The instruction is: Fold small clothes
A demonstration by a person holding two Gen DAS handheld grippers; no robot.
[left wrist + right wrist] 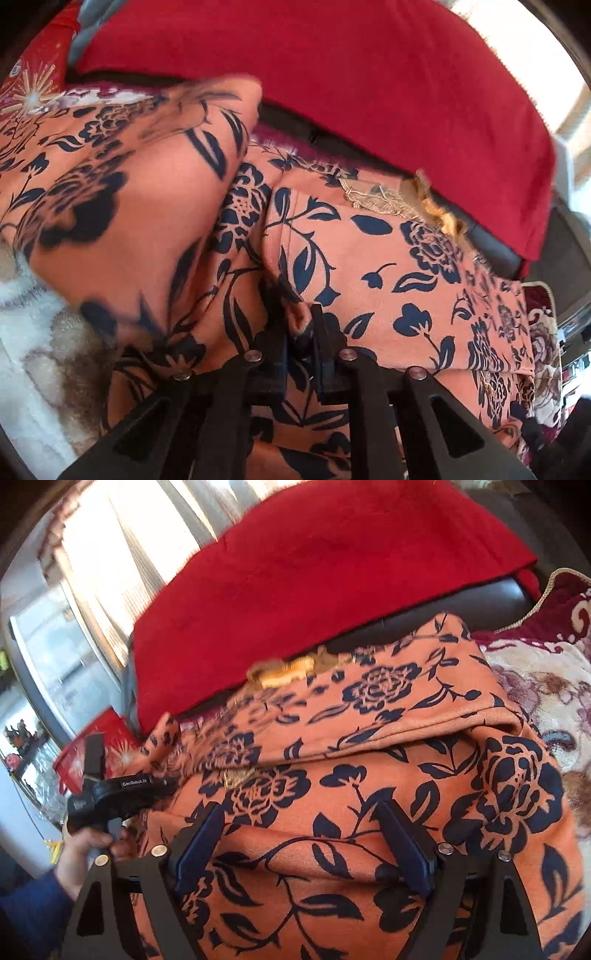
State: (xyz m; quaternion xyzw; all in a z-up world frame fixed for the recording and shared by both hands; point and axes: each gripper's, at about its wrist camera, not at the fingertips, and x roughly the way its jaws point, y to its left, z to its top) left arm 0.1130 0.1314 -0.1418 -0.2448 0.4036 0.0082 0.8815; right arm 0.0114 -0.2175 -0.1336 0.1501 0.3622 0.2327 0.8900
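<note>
An orange garment with a dark blue flower print lies partly folded on a patterned blanket; it fills the right wrist view too. My left gripper is shut on a pinched fold of this garment, and a lifted flap hangs blurred at the left. My right gripper is open, its blue-padded fingers spread wide just over the cloth and holding nothing. The left gripper's body and the hand holding it show at the left of the right wrist view.
A red cloth covers a dark cushion behind the garment. A floral blanket lies underneath and to the right. A red box stands at the left. A bright window with curtains is behind.
</note>
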